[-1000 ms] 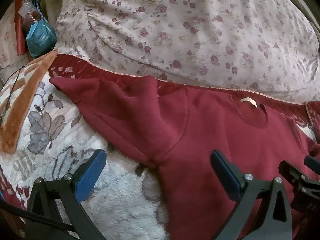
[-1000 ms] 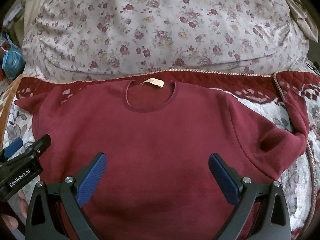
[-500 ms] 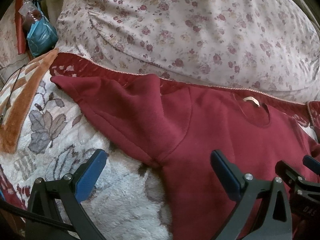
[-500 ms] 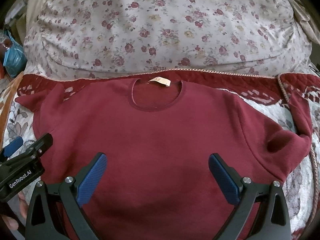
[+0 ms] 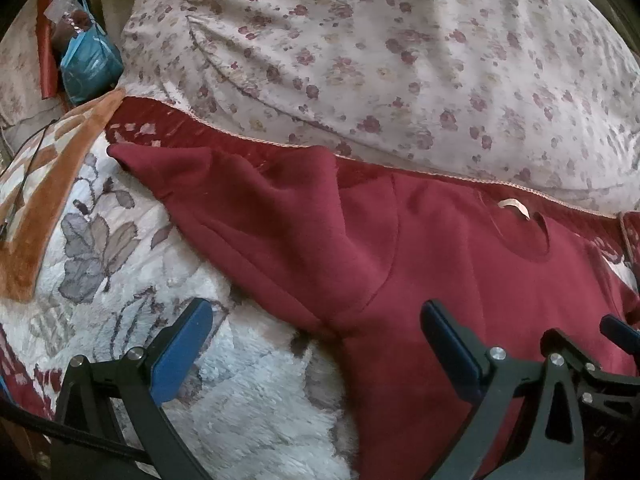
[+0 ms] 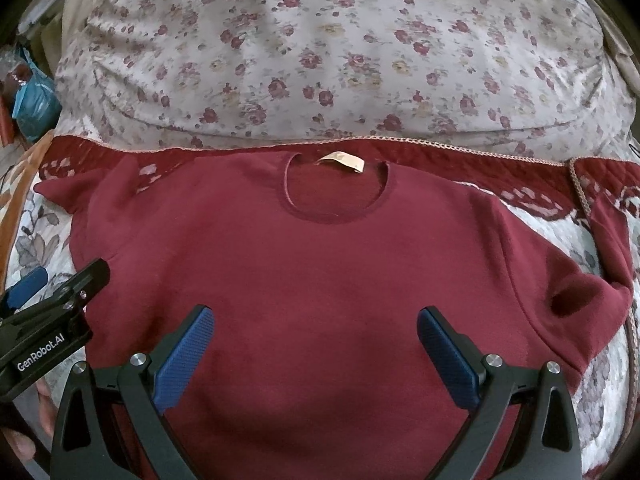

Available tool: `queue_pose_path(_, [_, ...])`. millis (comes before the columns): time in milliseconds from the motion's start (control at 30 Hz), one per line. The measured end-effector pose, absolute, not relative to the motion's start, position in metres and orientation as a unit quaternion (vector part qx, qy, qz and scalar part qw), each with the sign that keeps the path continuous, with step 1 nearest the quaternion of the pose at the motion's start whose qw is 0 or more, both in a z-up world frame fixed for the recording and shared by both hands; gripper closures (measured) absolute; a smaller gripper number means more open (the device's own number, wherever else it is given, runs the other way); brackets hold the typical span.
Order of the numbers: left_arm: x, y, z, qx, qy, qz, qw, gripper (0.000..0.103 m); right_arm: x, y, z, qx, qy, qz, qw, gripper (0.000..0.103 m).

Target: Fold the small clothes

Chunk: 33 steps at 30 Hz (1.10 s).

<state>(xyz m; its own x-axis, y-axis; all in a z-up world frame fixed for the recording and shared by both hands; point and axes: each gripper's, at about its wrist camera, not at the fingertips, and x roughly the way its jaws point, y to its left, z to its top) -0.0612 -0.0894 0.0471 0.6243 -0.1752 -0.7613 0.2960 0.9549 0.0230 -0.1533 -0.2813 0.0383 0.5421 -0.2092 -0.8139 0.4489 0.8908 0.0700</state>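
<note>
**Maroon sweatshirt lies spread on the bed, both claws held apart above it**

A maroon sweatshirt (image 6: 320,280) lies face up and unfolded on a fluffy floral blanket (image 5: 120,248) that covers the bed. Its round neckline points away from the cameras, with a small beige label (image 6: 344,161) showing inside the collar. Just beyond the collar runs the blanket's dark red border with a braided trim (image 6: 460,148), and behind that rests a large pillow in a pale rose-print cover (image 6: 340,52).

In the right wrist view, the right claw (image 6: 316,356) hangs over the lower middle of the sweatshirt's body, its blue-padded fingers (image 6: 182,354) spread wide with nothing between them. The sleeve on the right of this view (image 6: 580,300) is bent back on itself, its open cuff facing the camera. The left claw (image 6: 40,300) shows at the left edge, above the garment's side.

In the left wrist view, the left claw (image 5: 316,356) also stands wide apart and holds nothing. One finger (image 5: 180,352) is over the blanket, the other over the sweatshirt's body, near the armpit. The other sleeve (image 5: 240,208) stretches out to the left, rumpled, its cuff lying on the blanket's border. A blue plastic bag (image 5: 90,68) sits beyond the bed's far left corner.
</note>
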Motion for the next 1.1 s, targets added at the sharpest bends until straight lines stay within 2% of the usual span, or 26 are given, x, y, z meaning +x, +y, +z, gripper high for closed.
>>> queue_pose_path(467, [-0.021, -0.055, 0.056, 0.016, 0.425, -0.086, 0.901, 0.0, -0.137, -0.278, 0.015, 0.121, 0.444, -0.19, 0.867, 0.0])
queue_pose_path(733, [0.03, -0.012, 0.071, -0.01, 0.431, -0.033, 0.902, 0.0, -0.137, -0.28, 0.013, 0.126, 0.442, -0.18, 0.87, 0.0])
queue_pose_path(900, [0.073, 0.03, 0.072, -0.063, 0.442, 0.012, 0.895, 0.0, -0.137, -0.28, 0.011, 0.127, 0.439, -0.178, 0.872, 0.0])
queue_pose_path(1100, [0.114, 0.063, 0.078, -0.105, 0.406, 0.065, 0.906, 0.001, -0.138, -0.28, 0.011, 0.133, 0.433, -0.175, 0.874, 0.0])
